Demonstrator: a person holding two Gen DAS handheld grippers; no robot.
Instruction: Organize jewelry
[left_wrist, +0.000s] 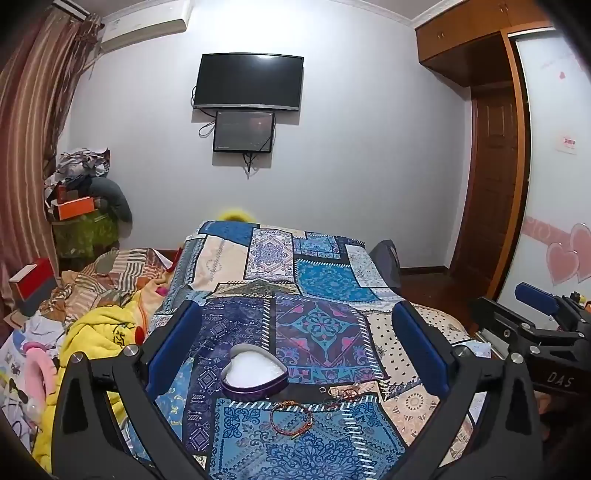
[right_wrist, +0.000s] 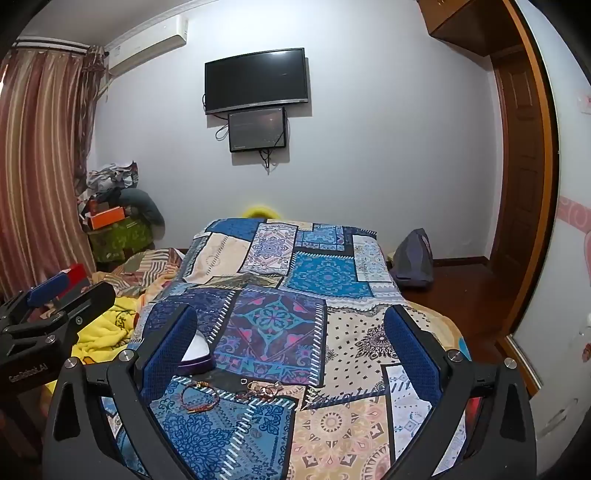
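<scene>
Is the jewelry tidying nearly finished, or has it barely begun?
Barely begun. The heart-shaped box sits open with nothing visible on its white lining. Nothing is in hand: the left gripper and right gripper are both open. The red bracelet and the small jewelry pile lie on the bedspread.

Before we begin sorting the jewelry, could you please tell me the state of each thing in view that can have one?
Heart box: open, no lid, white lining bare, nothing inside.
Red bracelet: loose on the bedspread, outside the box.
Jewelry pile: loose on the bedspread, outside the box.
Left tongs: open, holding nothing.
Right tongs: open, holding nothing.
TV: off.
</scene>
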